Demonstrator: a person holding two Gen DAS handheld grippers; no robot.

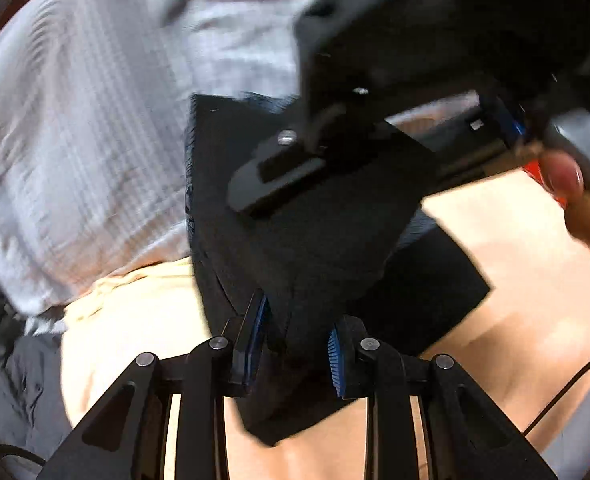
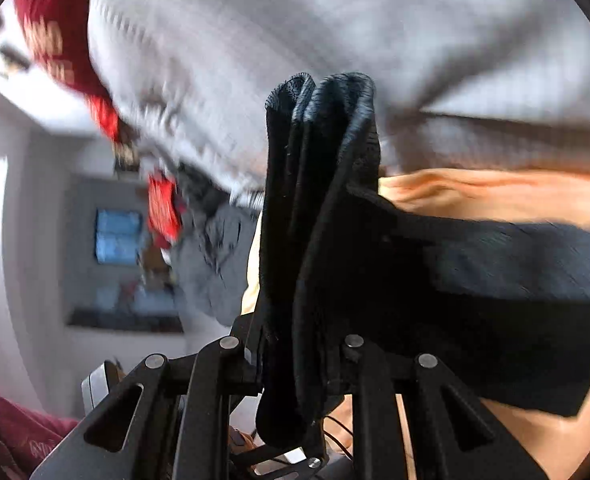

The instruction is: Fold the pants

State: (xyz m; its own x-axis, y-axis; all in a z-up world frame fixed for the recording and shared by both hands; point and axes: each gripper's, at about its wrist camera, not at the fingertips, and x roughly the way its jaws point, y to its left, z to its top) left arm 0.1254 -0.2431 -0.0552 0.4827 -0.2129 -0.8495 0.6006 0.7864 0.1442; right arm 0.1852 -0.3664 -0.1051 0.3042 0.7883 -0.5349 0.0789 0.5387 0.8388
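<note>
The black pants (image 1: pixel 315 240) hang as a folded band between my two grippers, above the light wooden table (image 1: pixel 515 280). At the bottom of the left wrist view, my left gripper (image 1: pixel 298 314) is shut on one bunched end, its blue pads pressing the fabric. In the right wrist view, my right gripper (image 2: pixel 295 340) is shut on the other end. There the pants (image 2: pixel 475 280) rise in thick folds between the fingers and stretch off to the right, hiding the pads. The right gripper's black housing (image 1: pixel 375 60) fills the upper right of the left wrist view, held by a hand (image 1: pixel 563 176).
A large grey striped cloth (image 1: pixel 95 120) lies behind the pants, with a cream cloth (image 1: pixel 135 288) and a dark grey garment (image 1: pixel 15 380) beside it. A thin cable (image 1: pixel 567 392) crosses the table at right. Red fabric (image 2: pixel 55 40) and a maroon cloth (image 2: pixel 7 432) lie at left.
</note>
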